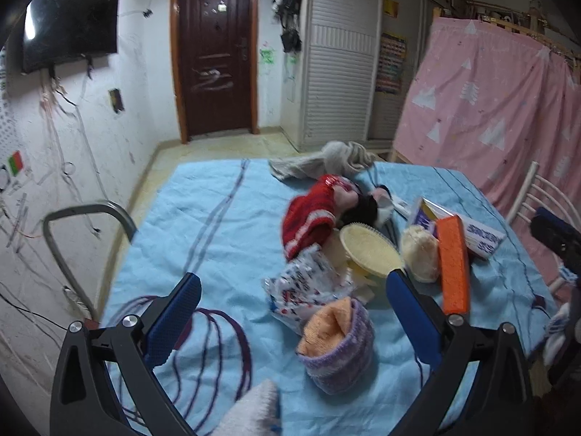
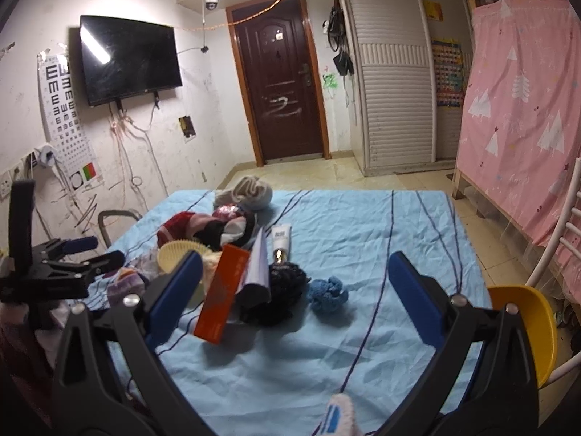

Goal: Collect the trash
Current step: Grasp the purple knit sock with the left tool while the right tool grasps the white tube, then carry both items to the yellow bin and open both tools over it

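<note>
- Nothing is yet collected: the orange box [image 2: 221, 292], tube [image 2: 281, 239] and printed wrapper [image 1: 305, 283] lie on the blue-clothed counter [image 2: 381, 254].
- Both the left gripper [image 1: 294, 312] and right gripper [image 2: 294, 290] are held wide, empty.

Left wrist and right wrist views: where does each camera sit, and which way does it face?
Left wrist: low over the blue cloth, facing the door; own open left gripper frames the rolled socks.
Right wrist: further right, facing the same door; own open right gripper, left gripper at left edge.
Shared: orange box, yellow lid, door.
</note>
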Demonstrator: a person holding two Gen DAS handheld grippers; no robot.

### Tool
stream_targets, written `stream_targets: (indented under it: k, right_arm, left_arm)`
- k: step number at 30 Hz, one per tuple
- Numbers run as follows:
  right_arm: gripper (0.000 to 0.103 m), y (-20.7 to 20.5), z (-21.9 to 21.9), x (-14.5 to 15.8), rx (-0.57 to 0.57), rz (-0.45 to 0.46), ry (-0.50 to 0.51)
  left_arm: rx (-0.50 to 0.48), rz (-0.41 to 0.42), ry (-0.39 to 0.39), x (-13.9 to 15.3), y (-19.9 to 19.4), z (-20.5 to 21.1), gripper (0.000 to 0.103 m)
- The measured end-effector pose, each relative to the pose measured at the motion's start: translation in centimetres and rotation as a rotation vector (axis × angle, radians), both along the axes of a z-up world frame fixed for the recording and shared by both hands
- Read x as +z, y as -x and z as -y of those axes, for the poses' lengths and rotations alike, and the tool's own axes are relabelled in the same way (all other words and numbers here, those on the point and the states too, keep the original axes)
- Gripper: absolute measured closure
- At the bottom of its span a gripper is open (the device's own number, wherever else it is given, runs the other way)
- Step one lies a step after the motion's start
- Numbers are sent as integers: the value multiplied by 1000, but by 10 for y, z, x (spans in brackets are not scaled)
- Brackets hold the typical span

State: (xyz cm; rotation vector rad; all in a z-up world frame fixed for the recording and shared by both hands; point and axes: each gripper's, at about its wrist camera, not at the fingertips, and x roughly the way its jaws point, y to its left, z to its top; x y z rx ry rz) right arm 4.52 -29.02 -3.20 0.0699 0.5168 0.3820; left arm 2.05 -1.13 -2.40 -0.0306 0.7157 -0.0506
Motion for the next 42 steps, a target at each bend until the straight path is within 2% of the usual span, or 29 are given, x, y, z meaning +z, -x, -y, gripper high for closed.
stream_targets:
  k: [6, 8, 10, 11, 13, 14, 16, 18, 22, 23, 24, 26, 27, 28, 30, 37, 42]
  right_arm:
    - [5, -6, -17, -12, 54, -43, 28]
    - [5, -9, -20, -14, 55, -47, 42]
    - [5, -12, -20, -16, 53, -51, 35]
    - [5, -14, -19, -17, 51, -55, 34]
    - [6, -18, -20, -19, 48, -65, 37]
    - [6, -20, -19, -20, 49, -72, 41]
    - [20, -24, -22, -21, 50, -83, 55]
    - [30, -28, -24, -21, 59, -92, 64]
    - [38, -37, -35, -26, 80, -112, 96]
    - [40, -39, -37, -28, 84, -122, 103]
    - [46, -40, -38, -30, 89, -132, 108]
    - [62, -42, -38, -32, 101, -147, 107]
    - [75, -43, -38, -33, 101, -152, 106]
    - [82, -43, -36, -35, 101, -160, 96]
    - [89, -43, -32, -35, 102, -166, 68]
    - [91, -35, -15, -18, 67, -97, 14]
    - [91, -32, 4, -6, 28, -51, -14]
  left_arm:
    - [-86, -64, 55, -20, 2, 0, 11]
    - [-98, -91, 83, -27, 1, -2, 14]
    - [-113, -110, 112, -32, -1, -4, 30]
    - [-118, -119, 122, -33, -2, -4, 34]
    - [-135, -137, 133, -37, -5, -2, 47]
    - [-145, -146, 129, -39, -6, 0, 49]
    - [-162, -159, 121, -41, -7, 5, 62]
    - [-180, -174, 113, -43, -7, 9, 74]
    - [-212, -177, 109, -43, -4, 14, 87]
    - [-215, -174, 106, -42, -3, 15, 88]
    - [-215, -169, 106, -40, -3, 15, 88]
    - [-217, -147, 116, -35, -1, 13, 88]
    - [-219, -130, 121, -32, 0, 12, 88]
    - [-221, -118, 130, -28, 1, 12, 88]
    - [-228, -100, 147, -24, 1, 11, 88]
    - [-251, -53, 168, -6, 1, 16, 88]
    - [-290, 8, 149, 12, 6, 30, 88]
